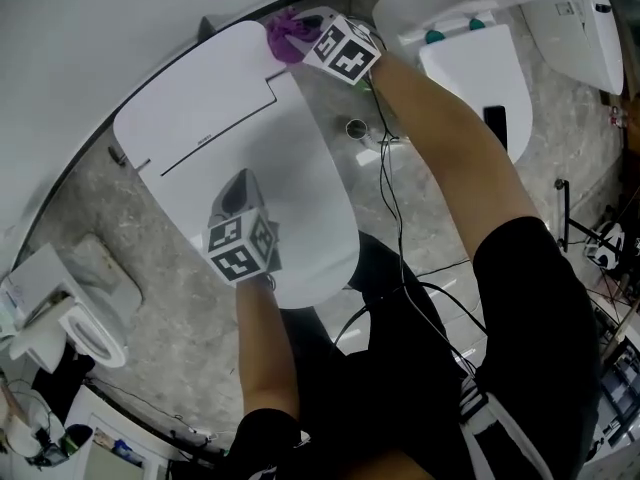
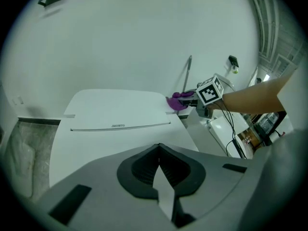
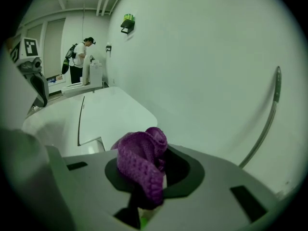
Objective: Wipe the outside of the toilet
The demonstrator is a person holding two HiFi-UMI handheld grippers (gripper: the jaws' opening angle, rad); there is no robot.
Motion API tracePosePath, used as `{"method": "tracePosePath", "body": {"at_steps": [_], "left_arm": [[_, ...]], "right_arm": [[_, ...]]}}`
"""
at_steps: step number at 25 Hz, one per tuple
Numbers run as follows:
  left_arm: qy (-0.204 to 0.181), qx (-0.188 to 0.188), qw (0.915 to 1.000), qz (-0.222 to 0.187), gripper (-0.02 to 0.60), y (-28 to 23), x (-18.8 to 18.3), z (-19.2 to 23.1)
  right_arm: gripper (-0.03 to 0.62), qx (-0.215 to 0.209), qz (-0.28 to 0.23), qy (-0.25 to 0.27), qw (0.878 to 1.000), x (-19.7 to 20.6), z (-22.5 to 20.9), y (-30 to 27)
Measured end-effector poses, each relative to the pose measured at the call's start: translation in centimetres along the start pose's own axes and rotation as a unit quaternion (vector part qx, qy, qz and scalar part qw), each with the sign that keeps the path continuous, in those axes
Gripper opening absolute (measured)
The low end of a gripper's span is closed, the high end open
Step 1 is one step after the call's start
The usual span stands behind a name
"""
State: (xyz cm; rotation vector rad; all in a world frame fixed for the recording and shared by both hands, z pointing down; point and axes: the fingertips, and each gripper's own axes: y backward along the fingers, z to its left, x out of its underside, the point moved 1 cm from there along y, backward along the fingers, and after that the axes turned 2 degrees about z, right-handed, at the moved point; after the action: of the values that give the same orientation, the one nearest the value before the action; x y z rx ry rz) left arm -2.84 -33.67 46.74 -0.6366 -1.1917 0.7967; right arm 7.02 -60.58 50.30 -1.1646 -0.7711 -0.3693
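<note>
Closest to the person, the left gripper [image 1: 238,193] hovers over the front half of the closed lid [image 1: 300,198], its jaws pressed together with nothing between them; whether it touches the lid I cannot tell; under it the white toilet [image 1: 200,128] stretches away, its long axis running from the rounded front near the person's legs to the squared back part against the wall [image 1: 120,28]; at that far end, on the back right corner, the right gripper [image 1: 308,36] pinches a bunched purple cloth [image 1: 285,36], which sits at or just above the corner edge, close to the wall; a thin pipe [image 3: 269,114] runs up the wall just beyond it; the coming stroke turns on this: the cloth is at the farthest right point of the toilet, so nearly all the outside yet to be wiped lies back toward the person and off to the left, along the top and down the sides; the right arm alone carries the cloth and is stretched far forward, so I judge a pull along the long axis, or across the back edge, the easier next pass; the left one is no help there
</note>
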Motion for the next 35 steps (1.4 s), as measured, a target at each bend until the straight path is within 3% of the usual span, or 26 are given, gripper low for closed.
{"method": "tracePosePath", "body": {"at_steps": [6,12,16,20,25,31,35], "left_arm": [[-0.018,-0.012,0.9997,-0.006,0.008,-0.8,0.5,-1.4],[-0.035,-0.016,0.9990,0.021,0.008,-1.2,0.8,-2.2],[-0.034,-0.017,0.9980,0.051,0.008,-1.3,1.7,-1.9],[-0.037,-0.015,0.9970,0.066,0.008,-1.7,2.2,-2.3],[-0.058,-0.007,0.9949,0.082,0.008,-2.5,2.7,-2.2],[-0.063,0.002,0.9936,0.094,0.008,-2.9,3.4,-2.5],[-0.070,0.012,0.9926,0.099,0.008,-2.9,3.8,-3.5]], "right_arm": [[0.084,-0.006,-0.029,-0.025,0.999,1.0,0.2,-1.3],[0.084,-0.028,-0.031,-0.050,0.998,3.0,0.2,-4.3],[0.081,-0.040,-0.036,-0.132,0.990,5.3,1.0,-6.5],[0.081,-0.050,-0.037,-0.151,0.987,6.9,1.3,-7.5],[0.081,-0.067,-0.011,-0.162,0.984,9.1,3.0,-7.6],[0.079,-0.064,0.013,-0.224,0.972,12.6,6.1,-6.9],[0.078,-0.075,0.027,-0.221,0.972,13.9,8.1,-5.8]]}}
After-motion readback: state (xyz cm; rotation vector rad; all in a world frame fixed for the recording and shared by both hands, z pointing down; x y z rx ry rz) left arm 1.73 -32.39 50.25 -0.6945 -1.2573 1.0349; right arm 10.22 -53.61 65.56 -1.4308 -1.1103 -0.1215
